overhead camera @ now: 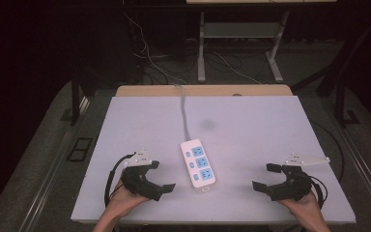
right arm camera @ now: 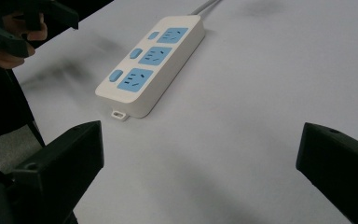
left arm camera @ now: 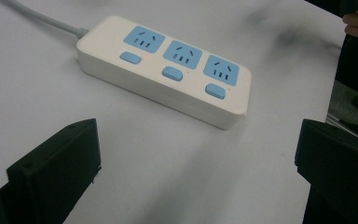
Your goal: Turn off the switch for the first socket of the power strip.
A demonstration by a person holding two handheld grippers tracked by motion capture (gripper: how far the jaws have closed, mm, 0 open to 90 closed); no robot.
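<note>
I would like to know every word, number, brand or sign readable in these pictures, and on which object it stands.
There are none that can be read.
Power strip: no printed word, brand or number shows on its white body, blue sockets or blue switches.
Left gripper and right gripper: no markings visible.

High view overhead, facing forward; gripper views low, sharing power strip [overhead camera: 199, 164].
</note>
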